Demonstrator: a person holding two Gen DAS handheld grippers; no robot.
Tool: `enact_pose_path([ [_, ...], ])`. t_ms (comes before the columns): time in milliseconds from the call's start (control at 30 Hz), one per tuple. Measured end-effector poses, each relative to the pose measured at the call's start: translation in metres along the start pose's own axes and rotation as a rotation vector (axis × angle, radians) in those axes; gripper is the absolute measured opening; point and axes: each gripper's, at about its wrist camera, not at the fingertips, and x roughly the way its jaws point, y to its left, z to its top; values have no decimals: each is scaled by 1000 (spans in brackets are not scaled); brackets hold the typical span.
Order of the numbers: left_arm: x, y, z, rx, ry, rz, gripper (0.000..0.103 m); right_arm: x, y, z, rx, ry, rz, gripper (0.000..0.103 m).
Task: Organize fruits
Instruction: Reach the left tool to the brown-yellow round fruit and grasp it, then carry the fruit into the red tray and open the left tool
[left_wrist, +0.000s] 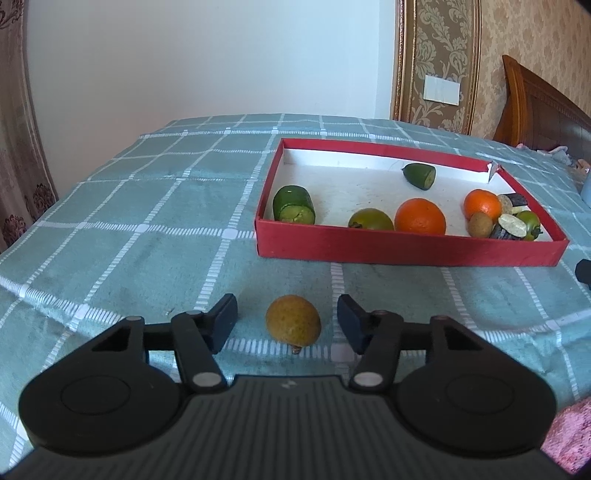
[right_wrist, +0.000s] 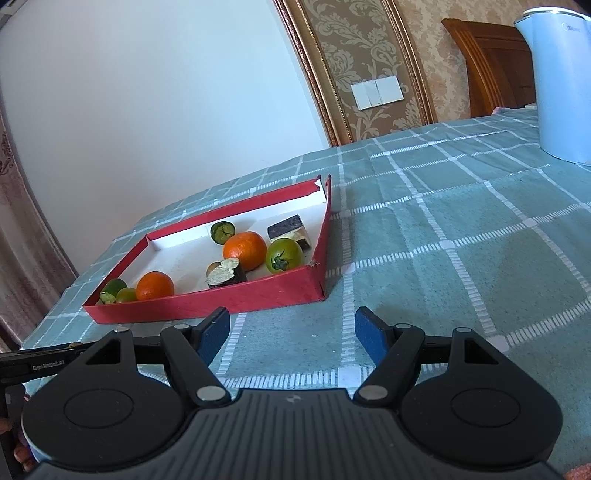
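One round yellowish fruit (left_wrist: 293, 320) (matte skin) sits between the left tool's (left_wrist: 287, 325) spread fingers; right tool (right_wrist: 291, 332) spread too.

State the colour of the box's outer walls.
Red; the box shows this best in the left wrist view, with a white inside.

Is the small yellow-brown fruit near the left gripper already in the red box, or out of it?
Out. The fruit lies on the checked cloth, in front of the red box, between the open fingers of the left gripper.
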Motion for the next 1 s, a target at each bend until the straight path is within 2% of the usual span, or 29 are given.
enact_pose_path([
  [67, -1, 0, -1, -1, -2, 0, 53, 0, 0, 0, 2, 2, -5, 74],
  [233, -3, 0, -3, 2, -11, -4, 38, 0, -1, 0, 7, 4, -15, 74],
  [433, -6, 0, -4, 0, -17, -9, 27, 0, 0, 0, 10, 2, -24, 74],
  [833, -11, 2, -4, -17, -19, -4, 26, -1, -2, 0, 14, -5, -22, 74],
  [1000, -27, -2, 10, -9, -61, 17, 26, -2, -2, 0, 17, -10, -14, 74],
])
